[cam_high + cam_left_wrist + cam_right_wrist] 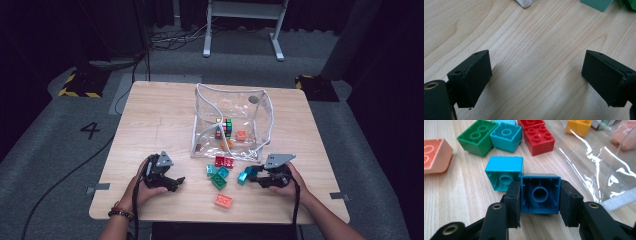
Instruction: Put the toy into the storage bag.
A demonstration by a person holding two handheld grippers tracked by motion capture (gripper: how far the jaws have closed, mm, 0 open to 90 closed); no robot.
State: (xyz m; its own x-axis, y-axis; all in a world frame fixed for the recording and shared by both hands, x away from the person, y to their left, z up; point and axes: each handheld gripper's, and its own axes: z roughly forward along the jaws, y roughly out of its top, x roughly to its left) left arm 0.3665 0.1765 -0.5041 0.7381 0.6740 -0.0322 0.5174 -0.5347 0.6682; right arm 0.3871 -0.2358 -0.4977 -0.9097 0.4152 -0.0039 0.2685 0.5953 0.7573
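My right gripper point(540, 203) is shut on a dark blue brick point(540, 193), its hollow underside facing the camera and a pad pressed on each side. In the high view the same gripper point(251, 176) sits right of the loose bricks, just in front of the clear bag point(232, 125). A light blue brick point(504, 173) lies on its side right against the held one. My left gripper point(536, 75) stands open over bare wood with nothing between its jaws; the high view shows the left gripper point(177, 182) near the front left.
A green brick point(475, 137), a teal brick point(506, 136), a red brick point(537, 136) and a salmon brick point(434, 153) lie on the table point(150, 125). The bag holds a colour cube point(227, 126) and orange bricks. A white cord point(265, 130) rims the bag.
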